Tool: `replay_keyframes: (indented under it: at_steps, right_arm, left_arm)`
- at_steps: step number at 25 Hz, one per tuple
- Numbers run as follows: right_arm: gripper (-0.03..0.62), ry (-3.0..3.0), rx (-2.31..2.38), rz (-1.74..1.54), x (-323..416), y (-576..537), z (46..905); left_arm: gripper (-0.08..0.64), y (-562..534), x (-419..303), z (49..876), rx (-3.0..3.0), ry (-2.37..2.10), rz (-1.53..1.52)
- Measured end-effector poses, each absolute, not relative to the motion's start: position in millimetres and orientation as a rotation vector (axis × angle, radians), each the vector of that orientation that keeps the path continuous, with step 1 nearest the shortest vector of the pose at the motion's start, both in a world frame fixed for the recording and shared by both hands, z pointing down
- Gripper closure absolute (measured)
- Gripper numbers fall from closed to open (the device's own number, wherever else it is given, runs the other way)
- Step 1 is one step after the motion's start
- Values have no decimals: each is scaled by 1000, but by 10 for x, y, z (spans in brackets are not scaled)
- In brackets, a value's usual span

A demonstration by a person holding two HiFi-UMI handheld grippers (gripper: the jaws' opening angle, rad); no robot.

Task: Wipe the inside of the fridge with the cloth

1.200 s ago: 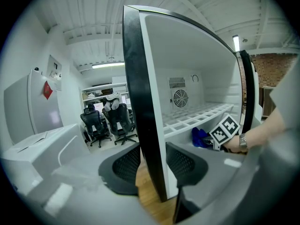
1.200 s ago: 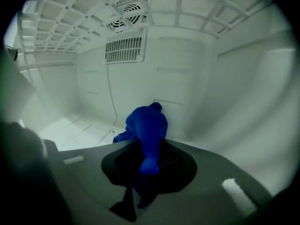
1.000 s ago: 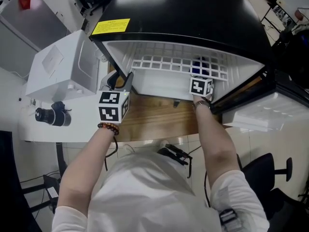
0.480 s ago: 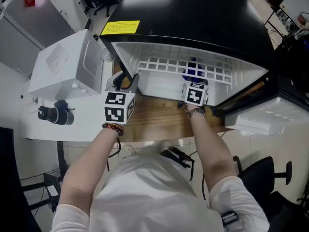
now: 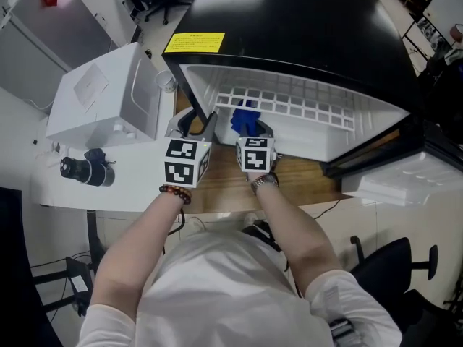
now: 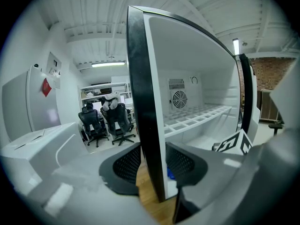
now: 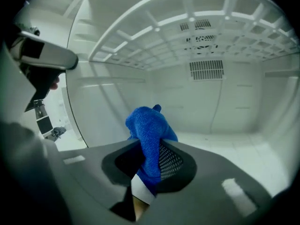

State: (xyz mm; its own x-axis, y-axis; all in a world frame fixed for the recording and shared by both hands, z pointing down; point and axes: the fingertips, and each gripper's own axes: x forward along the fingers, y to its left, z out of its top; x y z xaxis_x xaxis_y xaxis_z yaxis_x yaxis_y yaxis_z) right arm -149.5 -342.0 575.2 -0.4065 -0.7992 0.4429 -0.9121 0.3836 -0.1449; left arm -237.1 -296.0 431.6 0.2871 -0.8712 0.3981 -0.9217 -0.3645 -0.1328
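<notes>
The black fridge (image 5: pixel 289 35) stands open on the wooden table, white inside, with a wire shelf (image 5: pixel 304 103). My left gripper (image 5: pixel 194 123) is shut on the front edge of the fridge's left side wall (image 6: pixel 140 78), one pad on each face. My right gripper (image 5: pixel 249 130) is shut on the blue cloth (image 5: pixel 245 117), low inside the fridge close to that left wall. In the right gripper view the cloth (image 7: pixel 150 130) bunches up out of the right gripper (image 7: pixel 147 163), above the white floor (image 7: pixel 234 149). A vent (image 7: pixel 206 69) shows on the back wall.
A white box-shaped appliance (image 5: pixel 101 96) sits left of the fridge, with a small black device (image 5: pixel 83 170) in front of it. The fridge door (image 5: pixel 405 172) hangs open at the right. A strip of wooden table (image 5: pixel 224 186) lies before the fridge. An office chair (image 5: pixel 391 259) stands lower right.
My right gripper has swept the blue cloth from the right part of the fridge across to its left side. The left gripper has kept its hold on the side wall.
</notes>
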Motion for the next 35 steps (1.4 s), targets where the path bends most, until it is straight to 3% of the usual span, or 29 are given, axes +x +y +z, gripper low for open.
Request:
replay_keyframes:
  at_steps: [12,35]
  right_arm:
    - [520,-2245,1376,502,-1827,-3393,6106]
    - [520,-2086,1588,497,-550,-3319,6162]
  left_arm:
    - [403,-2955,-2380,4330,2434,-1674,630]
    - [407,-2951,-2390,4310,2433,-1664,566]
